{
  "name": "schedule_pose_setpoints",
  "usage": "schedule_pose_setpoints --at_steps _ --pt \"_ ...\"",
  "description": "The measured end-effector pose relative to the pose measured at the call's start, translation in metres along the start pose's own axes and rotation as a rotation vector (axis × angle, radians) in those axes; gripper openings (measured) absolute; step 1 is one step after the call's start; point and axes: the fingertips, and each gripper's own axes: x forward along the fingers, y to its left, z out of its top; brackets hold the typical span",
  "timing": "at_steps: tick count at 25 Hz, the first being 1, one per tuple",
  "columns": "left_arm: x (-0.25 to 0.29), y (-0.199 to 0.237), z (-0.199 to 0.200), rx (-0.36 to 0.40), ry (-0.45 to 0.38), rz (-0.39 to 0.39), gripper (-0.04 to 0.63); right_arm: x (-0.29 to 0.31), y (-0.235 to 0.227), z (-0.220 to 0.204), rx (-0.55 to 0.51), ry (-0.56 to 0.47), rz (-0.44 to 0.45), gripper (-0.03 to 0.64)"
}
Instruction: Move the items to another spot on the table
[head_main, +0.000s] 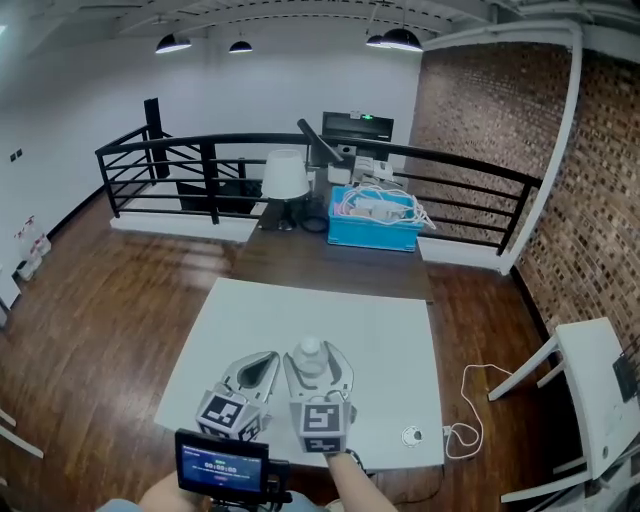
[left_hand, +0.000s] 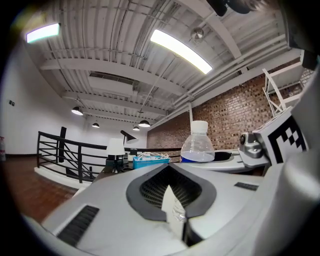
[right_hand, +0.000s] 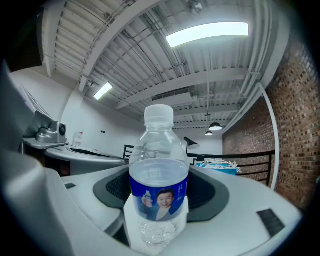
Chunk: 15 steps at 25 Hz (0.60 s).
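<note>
White table (head_main: 380, 330) runs ahead of you over dark wood flooring, with a brick wall to the right. Your right gripper (head_main: 320, 357) has its jaws spread wide and clamped on the water bottle (right_hand: 159, 170), which stands upright above the table's near edge. Your left gripper (head_main: 266, 361) sits just left of it, jaws closed together with nothing you could name between them. A small round white puck (head_main: 412, 435) with a cable (head_main: 470, 415) lies near the right corner. Beyond, a dark table carries a lamp (head_main: 283, 175) and a blue bin (head_main: 375, 232).
</note>
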Motion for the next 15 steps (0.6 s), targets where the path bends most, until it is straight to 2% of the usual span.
schedule_pose_setpoints --at_steps 15 --pt "0.069 -0.111 -0.012 0.009 0.024 -0.143 0.012 -0.066 -0.111 -0.023 0.033 0.03 -0.132 0.291"
